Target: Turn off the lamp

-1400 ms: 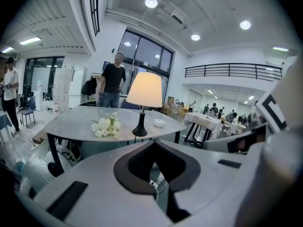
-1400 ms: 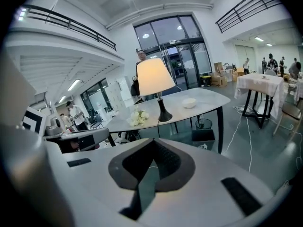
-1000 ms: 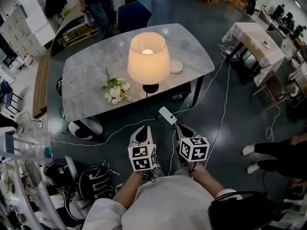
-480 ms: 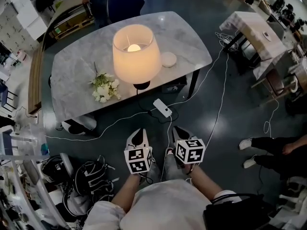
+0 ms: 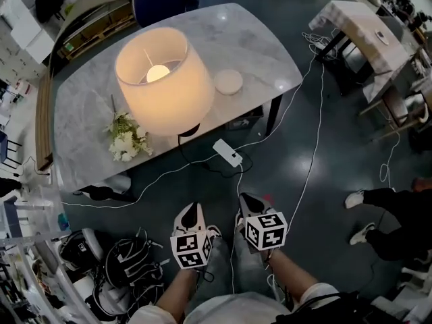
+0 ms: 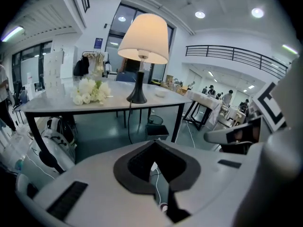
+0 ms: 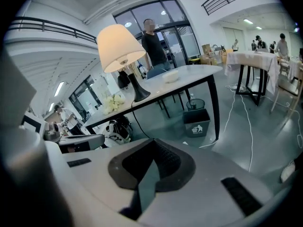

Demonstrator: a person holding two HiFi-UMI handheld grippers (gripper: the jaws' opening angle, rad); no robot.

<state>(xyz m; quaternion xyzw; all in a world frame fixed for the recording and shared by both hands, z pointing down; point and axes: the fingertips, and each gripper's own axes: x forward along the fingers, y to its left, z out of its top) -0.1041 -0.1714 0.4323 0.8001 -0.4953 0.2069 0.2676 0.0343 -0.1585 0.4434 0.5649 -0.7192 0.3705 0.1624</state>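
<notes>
Lamp: the lamp [image 5: 165, 79] is lit, with the bulb glowing inside a cream shade. It stands upright on a dark base on the marble-topped table [image 5: 260, 42], towards the near edge.
Neighbours on table: a bunch of white flowers [image 5: 125, 140] lies just beside the lamp base at the left. A round white dish [image 5: 229, 82] sits near it at the right. None of the three touch.
Cord: a black cord [image 5: 183, 155] drops from the lamp base over the near table edge. On the floor below lies a white power strip [image 5: 227, 152] with white cables running off it.
Left gripper: the left gripper [image 5: 191, 211] is low over the dark floor in front of the table. Its jaws are closed together with nothing between them, and it is well apart from the lamp.
Right gripper: the right gripper [image 5: 248, 200] is just beside the left one. Its jaws also meet and hold nothing, and it points towards the table.
Under table: a small bin [image 7: 197, 125] is seen in the right gripper view.
Surroundings: a person [image 7: 154, 44] stands behind the far side of the table. Black bags [image 5: 128, 262] lie on the floor at the left. A second table with a white cloth [image 5: 364, 29] stands at the right.
</notes>
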